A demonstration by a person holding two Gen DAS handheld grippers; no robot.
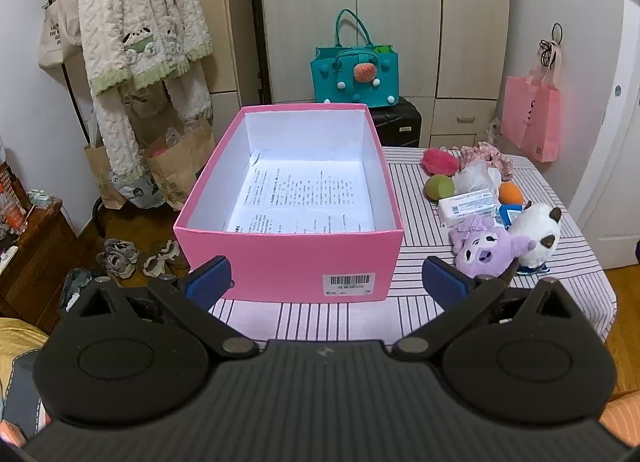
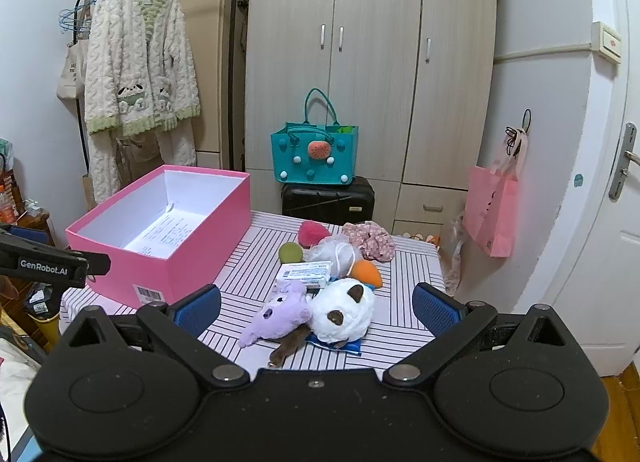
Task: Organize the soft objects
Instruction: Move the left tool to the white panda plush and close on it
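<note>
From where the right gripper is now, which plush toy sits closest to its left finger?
The purple plush. It lies left of the white plush, nearer the left blue pad; the white one sits more centrally between the open fingers.

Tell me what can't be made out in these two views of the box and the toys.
- Left wrist view: the pink box label print is too small to read.
- Both views: the blue packet is mostly hidden under the white plush.
- Right wrist view: the left gripper is cut off by the frame edge.
- Both views: the printed sheet in the box is too small to read.
</note>
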